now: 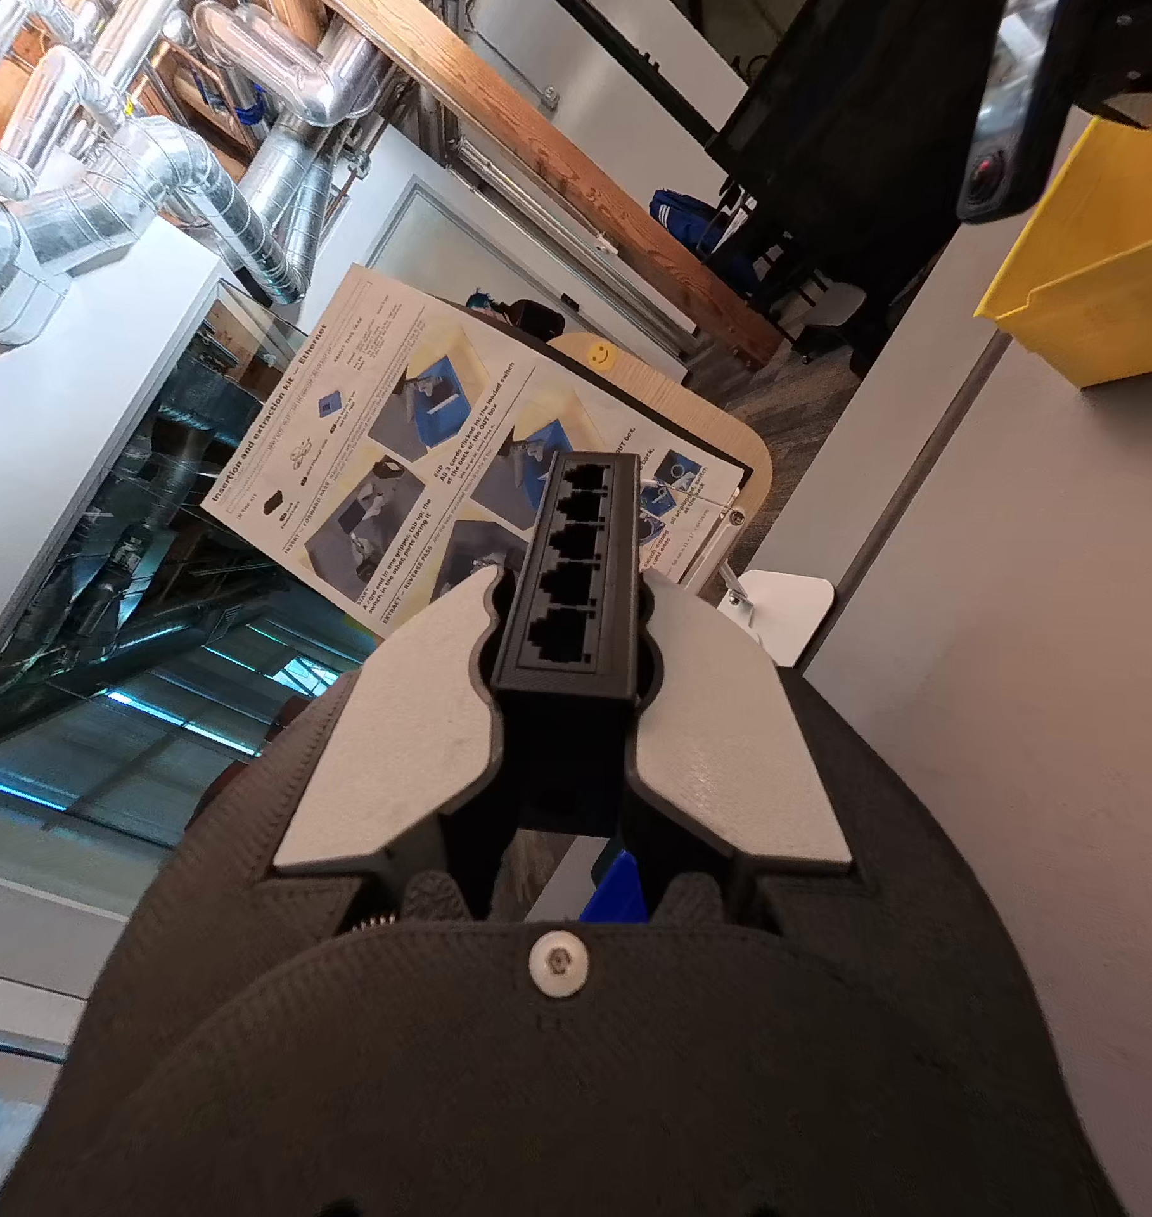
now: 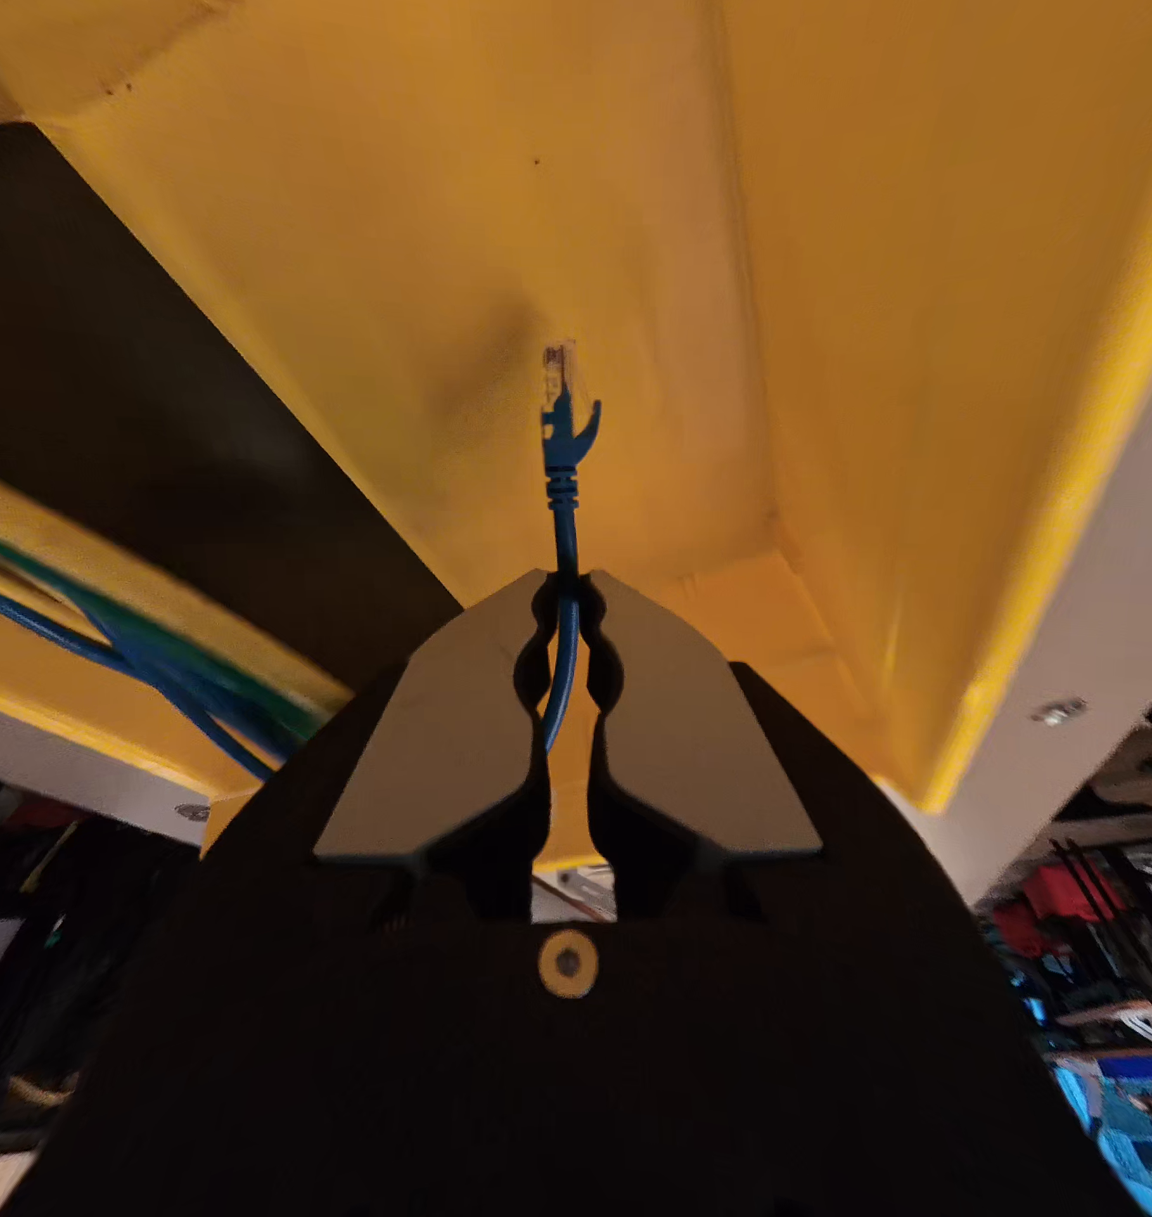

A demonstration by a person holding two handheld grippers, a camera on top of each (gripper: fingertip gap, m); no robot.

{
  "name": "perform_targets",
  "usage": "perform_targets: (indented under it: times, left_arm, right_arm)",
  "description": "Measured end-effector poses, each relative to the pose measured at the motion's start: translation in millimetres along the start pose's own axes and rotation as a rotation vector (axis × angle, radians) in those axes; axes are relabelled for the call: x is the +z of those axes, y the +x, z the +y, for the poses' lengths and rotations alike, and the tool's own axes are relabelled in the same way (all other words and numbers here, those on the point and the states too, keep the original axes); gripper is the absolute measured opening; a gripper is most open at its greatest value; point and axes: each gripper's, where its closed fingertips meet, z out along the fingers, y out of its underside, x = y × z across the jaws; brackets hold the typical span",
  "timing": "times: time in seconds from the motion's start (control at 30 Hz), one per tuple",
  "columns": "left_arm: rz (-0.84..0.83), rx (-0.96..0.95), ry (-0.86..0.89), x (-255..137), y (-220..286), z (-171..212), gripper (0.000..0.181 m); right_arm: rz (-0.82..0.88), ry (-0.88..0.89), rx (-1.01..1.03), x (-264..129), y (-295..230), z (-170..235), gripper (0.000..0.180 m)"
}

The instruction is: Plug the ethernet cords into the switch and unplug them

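My left gripper [image 1: 570,579] is shut on the black ethernet switch [image 1: 573,566] and holds it in the air; its row of empty ports faces the camera. My right gripper [image 2: 567,576] is shut on a blue ethernet cord [image 2: 563,632] just behind its plug. The clear plug [image 2: 557,375] with blue boot sticks out ahead of the fingertips, inside the yellow bin [image 2: 823,296]. More blue and green cords [image 2: 165,665] lie at the left in the right wrist view. The other gripper's body with its camera [image 1: 995,158] shows at the top right of the left wrist view.
A yellow bin [image 1: 1100,263] stands on the grey table [image 1: 988,724] at the right. A printed instruction sheet [image 1: 428,448] stands on a stand behind the switch. A blue object [image 1: 616,889] shows below the left gripper. Metal ducts and a wooden beam are far behind. My hands' fingertips stand some 50 cm from each other.
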Motion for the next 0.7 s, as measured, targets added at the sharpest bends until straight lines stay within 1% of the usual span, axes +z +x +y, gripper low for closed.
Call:
perform_targets:
  times: [0.07,0.13,0.2,0.27,0.3,0.33,0.37,0.4,0.43,0.5,0.53,0.6,0.7]
  left_arm:
    - [0.000,-0.001,0.007,-1.4,-0.5,-1.7,0.033]
    - [0.002,-0.001,0.011,-2.9,-1.0,-3.4,0.033]
    - [-0.001,0.000,0.024,-5.9,-2.4,-7.3,0.033]
    - [0.003,-0.012,0.053,-10.2,-3.3,-13.8,0.033]
    - [0.008,-0.022,0.072,-12.5,-3.5,-17.5,0.034]
    - [0.016,-0.033,0.091,-14.7,-3.2,-21.2,0.033]
    - [0.025,-0.045,0.111,-16.8,-2.8,-24.7,0.033]
    - [0.034,-0.057,0.131,-18.6,-2.2,-28.1,0.033]
    - [0.044,-0.066,0.151,-20.5,-1.3,-31.5,0.033]
    - [0.077,-0.071,0.190,-24.3,3.0,-37.9,0.033]
    - [0.092,-0.067,0.213,-26.5,5.6,-41.7,0.033]
    - [0.108,-0.042,0.269,-31.7,10.6,-49.6,0.033]
    - [0.115,0.046,0.339,-41.0,16.7,-58.4,0.033]
  right_arm:
    - [0.115,0.037,-0.003,-23.7,4.1,0.4,0.007]
    - [0.247,0.118,-0.014,-58.3,2.7,0.1,0.007]
    - [0.374,0.191,0.021,-95.2,-0.7,8.5,0.007]
    - [0.431,0.304,0.057,-124.4,-13.6,15.7,0.007]
    - [0.436,0.361,0.062,-133.4,-23.4,18.7,0.007]
    - [0.402,0.421,0.052,-136.2,-37.6,18.6,0.007]
    - [0.357,0.468,0.039,-133.4,-51.7,16.6,0.007]
    - [0.300,0.477,0.033,-123.5,-64.9,15.3,0.007]
    - [0.259,0.432,0.036,-107.4,-73.9,17.1,0.007]
    - [0.286,0.293,0.026,-72.8,-75.8,21.6,0.009]
    - [0.319,0.267,0.022,-59.3,-73.7,17.9,0.009]
    - [0.334,0.288,0.063,-42.7,-73.7,4.6,0.013]
    - [0.373,0.378,0.126,-47.0,-76.7,-8.4,0.024]
